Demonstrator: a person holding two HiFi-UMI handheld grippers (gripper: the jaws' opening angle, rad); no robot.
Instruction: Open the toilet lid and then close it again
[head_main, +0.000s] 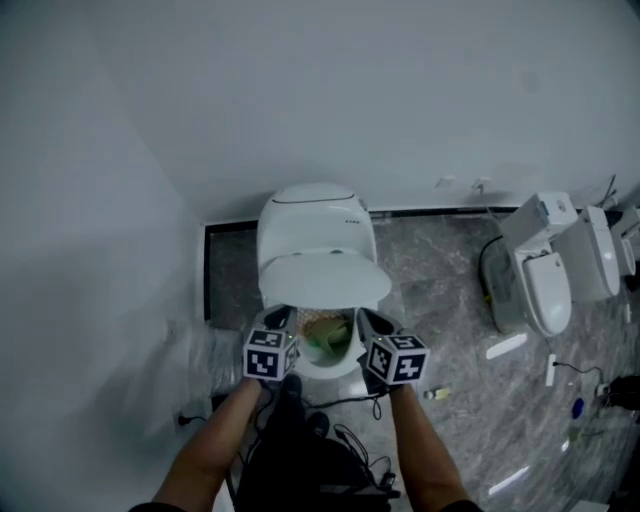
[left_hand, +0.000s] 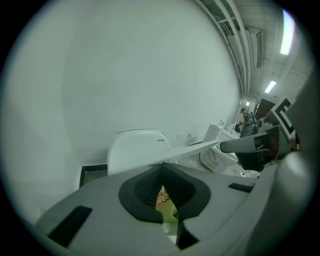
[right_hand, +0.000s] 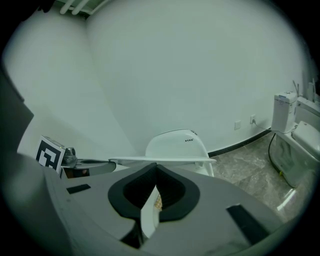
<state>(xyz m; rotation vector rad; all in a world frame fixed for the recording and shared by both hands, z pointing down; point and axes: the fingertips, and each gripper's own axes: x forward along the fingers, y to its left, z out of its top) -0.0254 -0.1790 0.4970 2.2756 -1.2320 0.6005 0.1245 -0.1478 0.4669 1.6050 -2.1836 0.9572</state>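
Spanning crosswise, the toilet lid (head_main: 325, 277) sits just above your jaws in the frame. Left hand-held gripper (head_main: 277, 319) and right hand-held gripper (head_main: 371, 321): pinched closed, empty.

Spare toilets (head_main: 545, 280) parked at the right edge.
Grey marble floor (head_main: 440, 290), plain white wall (head_main: 330, 90) up top, black cables (head_main: 352, 440) tangled at bottom centre.
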